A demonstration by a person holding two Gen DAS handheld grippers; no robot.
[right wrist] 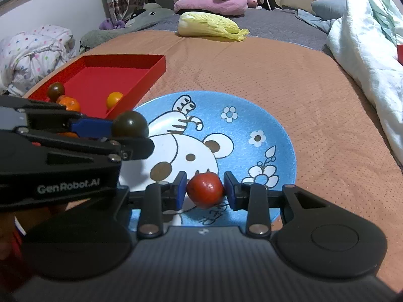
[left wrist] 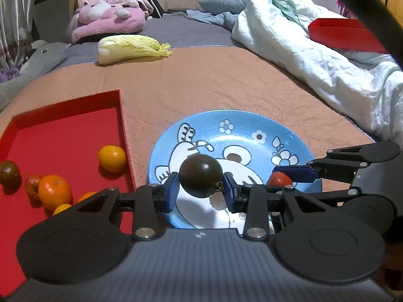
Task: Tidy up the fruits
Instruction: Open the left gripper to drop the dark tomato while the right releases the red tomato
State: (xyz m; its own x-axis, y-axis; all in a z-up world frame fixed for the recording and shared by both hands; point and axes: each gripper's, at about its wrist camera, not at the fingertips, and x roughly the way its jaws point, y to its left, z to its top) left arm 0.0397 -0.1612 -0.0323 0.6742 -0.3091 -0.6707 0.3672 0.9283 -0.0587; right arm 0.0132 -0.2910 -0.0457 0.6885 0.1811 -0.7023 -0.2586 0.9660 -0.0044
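Fruit: left gripper (left wrist: 200, 188) clamps dark tomato (left wrist: 200, 176), right gripper (right wrist: 205, 188) clamps red tomato (right wrist: 205, 189), both over plate (right wrist: 252, 100) near edge. Risk: round fruit rolls off when released.

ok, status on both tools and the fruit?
Left tool shut on dark round tomato, over blue cartoon plate. Right tool shut on red round fruit, same plate. Nothing in the way.

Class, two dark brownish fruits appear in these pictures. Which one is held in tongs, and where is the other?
The dark fruit over the blue plate is clamped in the left tongs. The other dark fruit lies loose in the red tray beside the oranges.
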